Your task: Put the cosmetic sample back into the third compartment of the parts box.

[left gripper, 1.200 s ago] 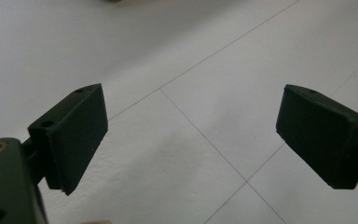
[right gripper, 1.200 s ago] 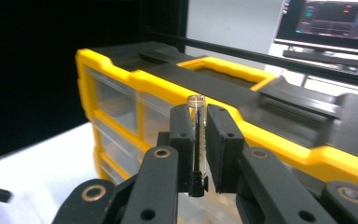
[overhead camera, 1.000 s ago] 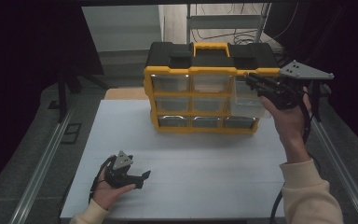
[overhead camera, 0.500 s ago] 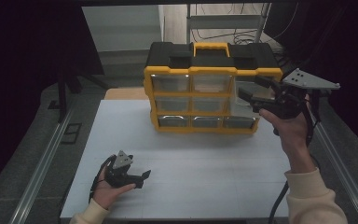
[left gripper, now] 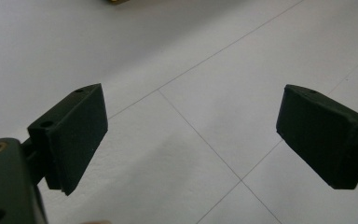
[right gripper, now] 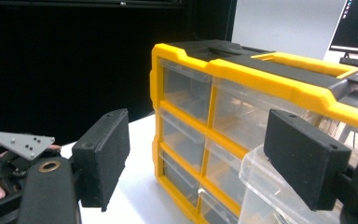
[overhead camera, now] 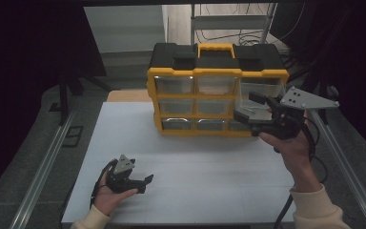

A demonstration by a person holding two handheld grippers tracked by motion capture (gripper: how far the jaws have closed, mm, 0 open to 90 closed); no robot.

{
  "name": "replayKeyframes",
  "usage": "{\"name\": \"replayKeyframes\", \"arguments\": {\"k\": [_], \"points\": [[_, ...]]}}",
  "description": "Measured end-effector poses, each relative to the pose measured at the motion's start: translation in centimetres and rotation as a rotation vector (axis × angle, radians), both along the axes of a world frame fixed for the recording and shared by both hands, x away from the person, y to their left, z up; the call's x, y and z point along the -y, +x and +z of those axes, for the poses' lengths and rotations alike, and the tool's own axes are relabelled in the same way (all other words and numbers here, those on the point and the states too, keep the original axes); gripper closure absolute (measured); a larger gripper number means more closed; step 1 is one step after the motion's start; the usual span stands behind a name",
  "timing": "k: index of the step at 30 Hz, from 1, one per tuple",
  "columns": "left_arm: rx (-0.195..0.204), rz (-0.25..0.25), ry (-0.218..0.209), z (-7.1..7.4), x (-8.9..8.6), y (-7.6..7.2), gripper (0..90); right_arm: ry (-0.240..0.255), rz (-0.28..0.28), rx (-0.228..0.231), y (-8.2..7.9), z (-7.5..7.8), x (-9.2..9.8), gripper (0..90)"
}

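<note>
Yellow-and-black drawer organizer at frame centre, clear drawer pulled out at its right, right gripper just opened wide beside it, gripping nothing, left gripper lower left, jaws apart and empty over the white table

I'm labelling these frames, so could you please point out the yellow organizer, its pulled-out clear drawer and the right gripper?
yellow organizer (overhead camera: 217, 72): high view, top front rail.
clear drawer (overhead camera: 259, 90): high view, front wall.
right gripper (overhead camera: 251, 108): high view, between its jaws.

My right gripper is raised off the table near its far right edge, jaws just opened wide, nothing pressed between the pads as far as I can tell. My left gripper rests low by the near left edge, jaws spread apart.
</note>
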State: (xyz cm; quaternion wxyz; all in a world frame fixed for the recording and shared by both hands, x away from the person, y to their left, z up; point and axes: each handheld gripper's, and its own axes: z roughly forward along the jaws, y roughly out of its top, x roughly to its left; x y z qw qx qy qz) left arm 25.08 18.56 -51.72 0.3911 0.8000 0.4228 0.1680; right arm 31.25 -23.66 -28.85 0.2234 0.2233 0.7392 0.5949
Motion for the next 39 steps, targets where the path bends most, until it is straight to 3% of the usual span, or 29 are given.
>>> {"name": "replayKeyframes", "arguments": {"k": [8,20,25,27,31,33,39], "points": [[0.0,-0.001,0.0,0.0,0.0,0.1,9.4,-0.002,0.004,-0.004,-1.3,-0.9,0.3,23.0],[0.004,-0.008,0.002,0.0,0.1,0.2,9.4,-0.039,0.007,-0.042,-3.5,-3.9,1.4,23.1],[0.012,-0.013,0.0,0.0,0.1,0.2,9.3,-0.059,-0.002,-0.089,-3.7,-5.7,2.1,23.2],[0.013,-0.013,0.001,0.0,0.1,0.2,9.2,-0.08,-0.013,-0.136,-3.5,-7.9,2.7,23.1],[0.015,-0.009,-0.001,0.0,0.1,0.2,9.2,-0.095,-0.026,-0.173,-3.2,-9.6,3.1,23.2],[0.014,-0.011,0.0,0.0,0.1,0.2,9.2,-0.126,-0.049,-0.209,-2.9,-11.7,3.5,23.3],[0.014,-0.009,-0.001,0.0,0.0,0.2,9.2,-0.153,-0.082,-0.253,-2.9,-14.3,4.3,23.5]]}}
